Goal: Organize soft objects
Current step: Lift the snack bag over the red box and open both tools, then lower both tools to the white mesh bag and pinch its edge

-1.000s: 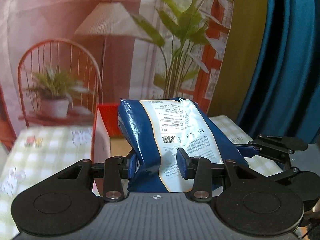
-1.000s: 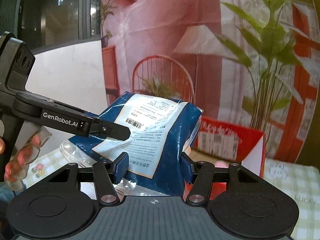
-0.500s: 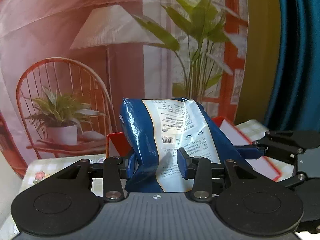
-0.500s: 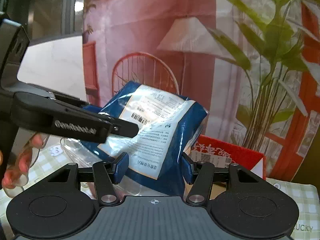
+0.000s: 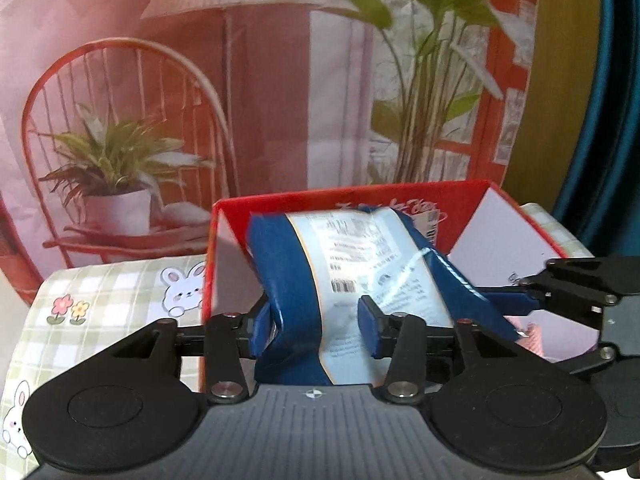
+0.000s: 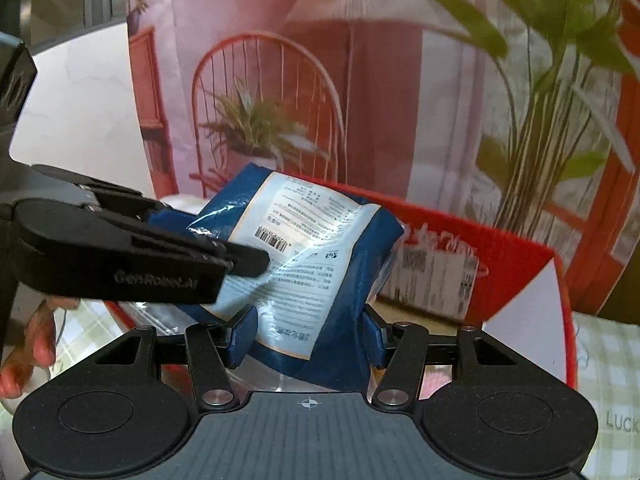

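Printed backdrop (image 5: 256, 92) behind everything (lamp, red chair, potted plants), teal curtain (image 5: 616, 92) at far right in the left wrist view. Desk has a green checked cloth (image 5: 120, 300) with bunny and flower prints.

Blue soft pack (image 5: 352, 280) with a white label and barcode sits over the open red box (image 5: 400, 196), lower end inside the box walls, tilted. Can't tell if it touches the box floor.

Left hand-held gripper (image 5: 316, 326): blue pads clamped on the near end of the pack, plastic creased between them. Right hand-held gripper (image 6: 308, 336): also clamped on the pack, from the other side, pads pressed into both flanks.

Each gripper's fingers show in the other's view, side-on, touching the pack. Something pink (image 6: 436, 380) lies in the box under the pack, too hidden to identify. Fingers of the person's hand (image 6: 28, 352) show at the lower left of the right wrist view.
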